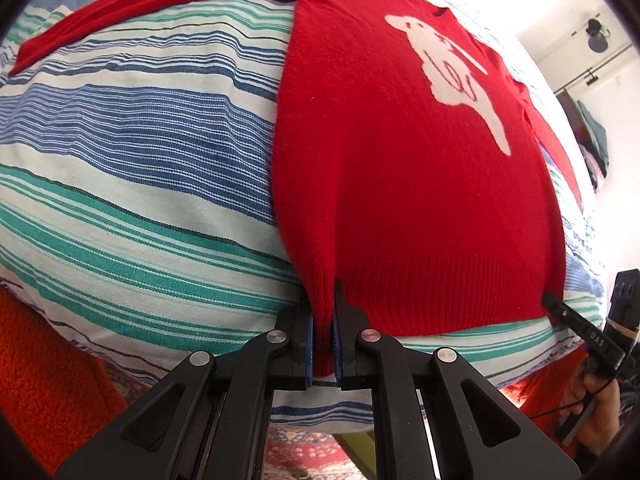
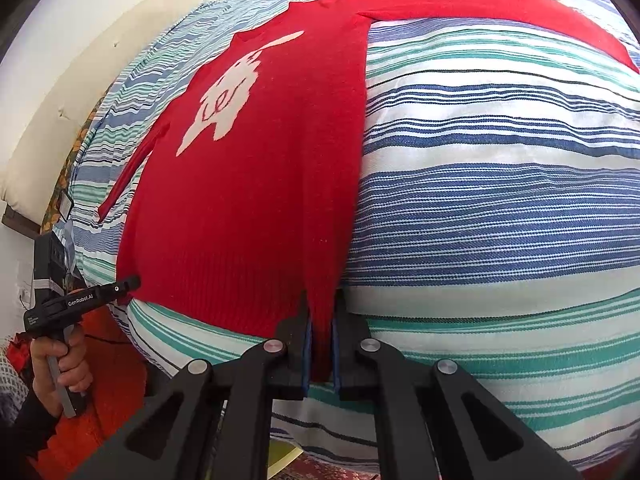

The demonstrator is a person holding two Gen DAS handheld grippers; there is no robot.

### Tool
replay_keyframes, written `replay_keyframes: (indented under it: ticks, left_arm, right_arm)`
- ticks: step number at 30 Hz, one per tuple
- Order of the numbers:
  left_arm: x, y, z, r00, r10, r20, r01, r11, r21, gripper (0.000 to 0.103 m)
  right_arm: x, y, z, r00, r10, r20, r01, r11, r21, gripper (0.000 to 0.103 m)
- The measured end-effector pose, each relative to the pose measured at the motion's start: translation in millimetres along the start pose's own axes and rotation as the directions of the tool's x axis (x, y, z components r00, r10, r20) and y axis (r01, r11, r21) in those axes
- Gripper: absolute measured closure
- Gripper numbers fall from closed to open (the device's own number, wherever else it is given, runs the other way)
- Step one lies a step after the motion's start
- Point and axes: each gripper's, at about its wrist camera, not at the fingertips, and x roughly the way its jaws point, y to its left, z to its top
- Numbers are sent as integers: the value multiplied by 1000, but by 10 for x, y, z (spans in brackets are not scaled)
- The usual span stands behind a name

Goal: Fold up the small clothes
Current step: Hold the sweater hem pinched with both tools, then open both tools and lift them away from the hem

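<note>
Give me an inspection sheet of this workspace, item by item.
Surface: striped bed cover, blue, green and white.
Job's things: red sweater lying flat, front up, white animal motif showing, both sleeves spread outward.
Clutter: nothing seen on the cover.
Grippers: left gripper shut on the sweater's hem corner; right gripper shut on the opposite hem corner.
Cables: thin black cable by the right hand.
Surroundings: patterned rug below, cream headboard, white wall.

I see the sweater [image 1: 400,184] lying flat on the bed [image 1: 132,184], its hem at the near edge, my left gripper [image 1: 323,344] and right gripper [image 2: 321,344] at its two hem corners.
</note>
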Motion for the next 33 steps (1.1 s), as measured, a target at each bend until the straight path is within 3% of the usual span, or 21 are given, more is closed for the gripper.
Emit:
replay_keyframes:
  ticks: [17,24,30,32,33]
  left_arm:
    - [1,3,3,1000,-3,-2,3,1000,-3,94]
    - [-77,-17,-49,1000,7,15,-7,1000,10,93]
    - [-192,-83,-157,998,57,14,-58,997,46,84]
    - [-246,-92,-197,997,78,9,-78,996,44,75]
    - [-283,-93,-234,996,94,2,-94,995,42,65]
  right_arm:
    - [-17,-3,2,1000,6,3,-6,1000,10,97]
    - [-91,-13,-36,1000,25,-1,-25,999,32,92]
    - [-167,40,-87,1000,-9,-8,9,1000,6,89]
    - [-186,72,-101,999,-29,-15,28,1000,-9,87]
    - [-195,85,-108,999,-39,-20,39,999,-15,86]
